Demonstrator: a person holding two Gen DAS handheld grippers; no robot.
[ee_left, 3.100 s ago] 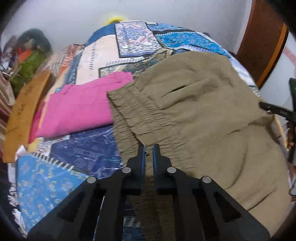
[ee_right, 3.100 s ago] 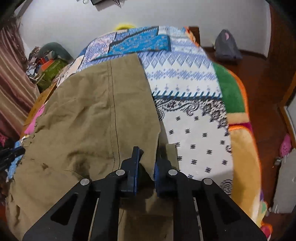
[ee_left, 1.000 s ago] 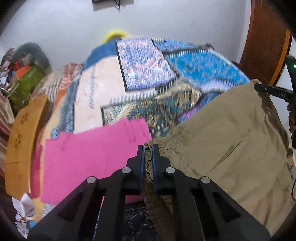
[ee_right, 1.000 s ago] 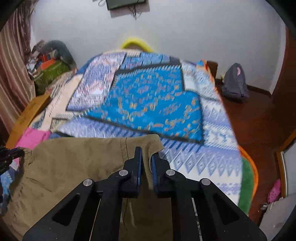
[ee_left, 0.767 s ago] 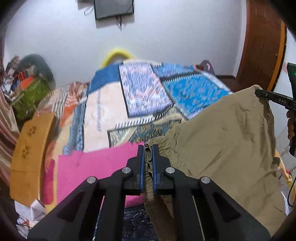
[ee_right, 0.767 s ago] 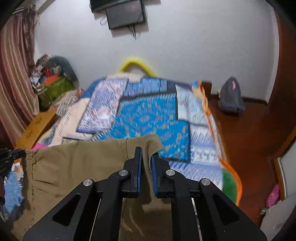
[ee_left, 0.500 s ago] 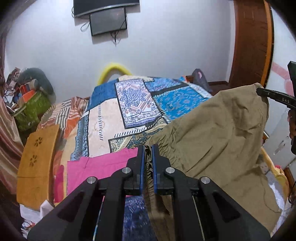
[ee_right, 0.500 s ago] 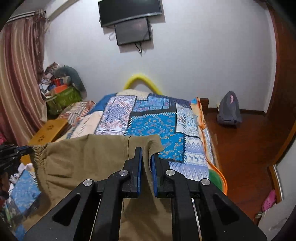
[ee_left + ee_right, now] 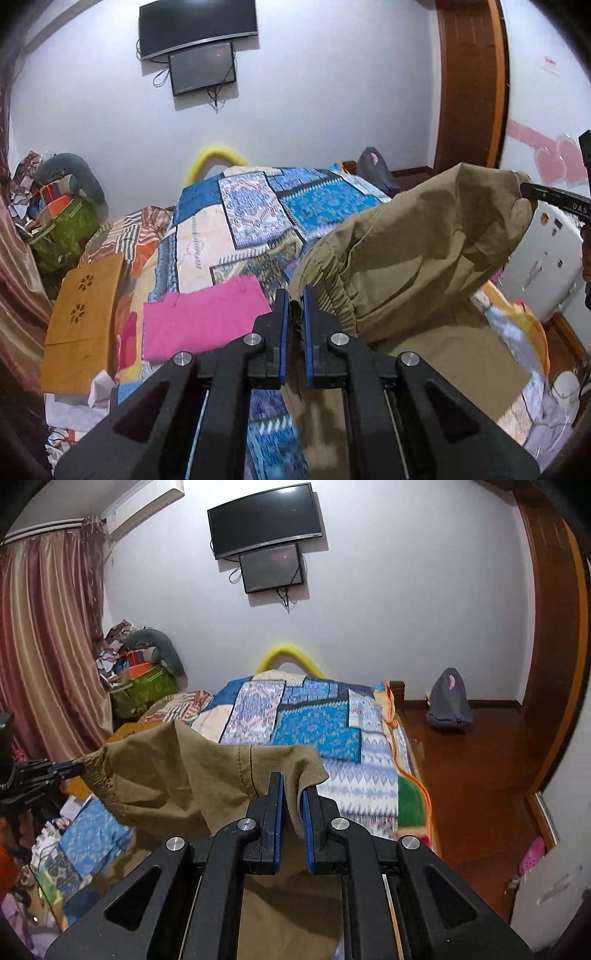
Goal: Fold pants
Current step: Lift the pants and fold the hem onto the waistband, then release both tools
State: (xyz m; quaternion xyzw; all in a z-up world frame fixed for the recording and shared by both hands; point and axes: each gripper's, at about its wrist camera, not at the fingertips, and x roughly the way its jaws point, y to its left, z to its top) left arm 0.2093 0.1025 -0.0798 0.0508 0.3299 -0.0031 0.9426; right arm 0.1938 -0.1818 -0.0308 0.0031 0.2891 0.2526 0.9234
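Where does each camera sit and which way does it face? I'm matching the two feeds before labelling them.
Left wrist: on the left gripper, looking over the patchwork bed to the wall TV; its jaws pinch the khaki pants at the waistband; the right gripper shows at right.
Right wrist: on the right gripper, facing the same wall; it clamps the pants' other end; the left gripper shows at left.
Shared: pants, bed, TV, yellow hoop.

White letters "DAS" stand on the black finger of the right gripper (image 9: 526,190), seen in the left wrist view. They are perhaps part of a longer word cut off at the frame's edge. No other lettering is legible.
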